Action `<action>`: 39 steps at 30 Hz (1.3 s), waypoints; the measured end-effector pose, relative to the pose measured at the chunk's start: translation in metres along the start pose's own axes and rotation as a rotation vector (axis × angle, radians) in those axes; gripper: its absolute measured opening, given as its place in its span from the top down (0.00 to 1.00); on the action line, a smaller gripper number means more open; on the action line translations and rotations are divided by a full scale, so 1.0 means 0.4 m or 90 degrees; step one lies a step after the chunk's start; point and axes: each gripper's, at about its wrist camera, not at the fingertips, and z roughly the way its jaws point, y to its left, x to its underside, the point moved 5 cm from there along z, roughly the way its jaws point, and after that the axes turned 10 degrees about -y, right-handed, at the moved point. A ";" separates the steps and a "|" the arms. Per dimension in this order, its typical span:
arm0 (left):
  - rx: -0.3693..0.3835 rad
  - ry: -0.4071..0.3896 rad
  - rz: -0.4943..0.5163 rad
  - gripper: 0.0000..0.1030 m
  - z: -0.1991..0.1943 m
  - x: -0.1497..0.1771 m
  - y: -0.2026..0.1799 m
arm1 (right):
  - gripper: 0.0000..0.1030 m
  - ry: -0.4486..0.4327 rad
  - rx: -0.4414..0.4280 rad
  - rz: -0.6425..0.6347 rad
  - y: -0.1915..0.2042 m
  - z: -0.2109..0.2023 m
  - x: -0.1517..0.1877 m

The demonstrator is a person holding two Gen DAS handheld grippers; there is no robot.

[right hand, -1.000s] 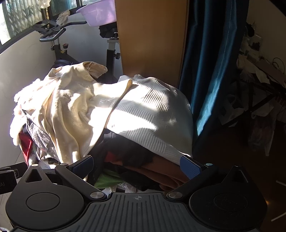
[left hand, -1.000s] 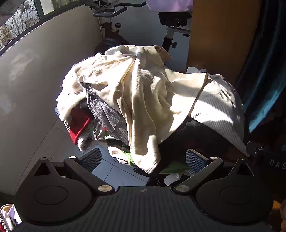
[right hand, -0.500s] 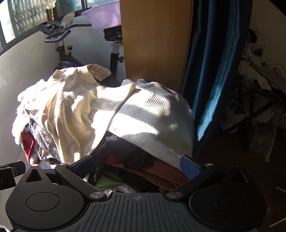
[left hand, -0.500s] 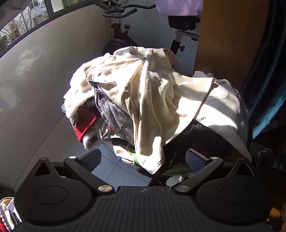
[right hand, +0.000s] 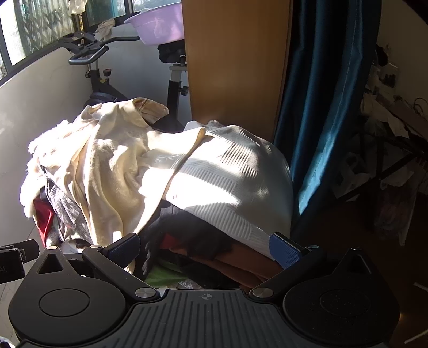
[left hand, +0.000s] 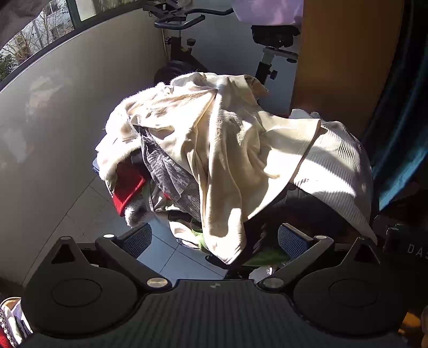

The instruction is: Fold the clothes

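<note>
A heap of clothes stands in front of both grippers. On top lies a cream garment [left hand: 227, 150] [right hand: 107, 171], with a white ribbed knit [left hand: 339, 171] [right hand: 230, 176] to its right. Under them show a grey patterned piece [left hand: 171, 176], a red one [left hand: 127, 187] and dark, brown and green ones [right hand: 192, 241]. My left gripper [left hand: 215, 239] is open and empty; the cream garment's hanging tip lies between its fingers, untouched. My right gripper [right hand: 204, 250] is open and empty, just short of the heap's dark lower layers.
An exercise bike [left hand: 182, 34] [right hand: 93, 61] stands behind the heap, with a lilac basin [right hand: 157, 24] above it. A wooden panel [right hand: 235, 67] and a blue curtain [right hand: 321, 93] are at the right. A grey wall [left hand: 53, 120] is at the left, pale floor tiles [left hand: 171, 254] below.
Both views have shifted so the heap sits slightly further right and lower; both grippers have stayed open and empty. The clothes have not moved.
</note>
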 end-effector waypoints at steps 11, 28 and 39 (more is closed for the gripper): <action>0.001 0.004 0.000 0.01 0.012 -0.003 -0.009 | 0.01 0.003 0.001 0.002 -0.007 0.012 -0.003; -0.005 0.012 -0.004 0.01 0.022 -0.005 -0.007 | 0.01 0.007 -0.001 0.002 -0.004 0.025 -0.006; -0.009 0.014 -0.003 0.01 0.025 -0.009 -0.006 | 0.01 0.009 -0.005 0.002 -0.005 0.028 -0.008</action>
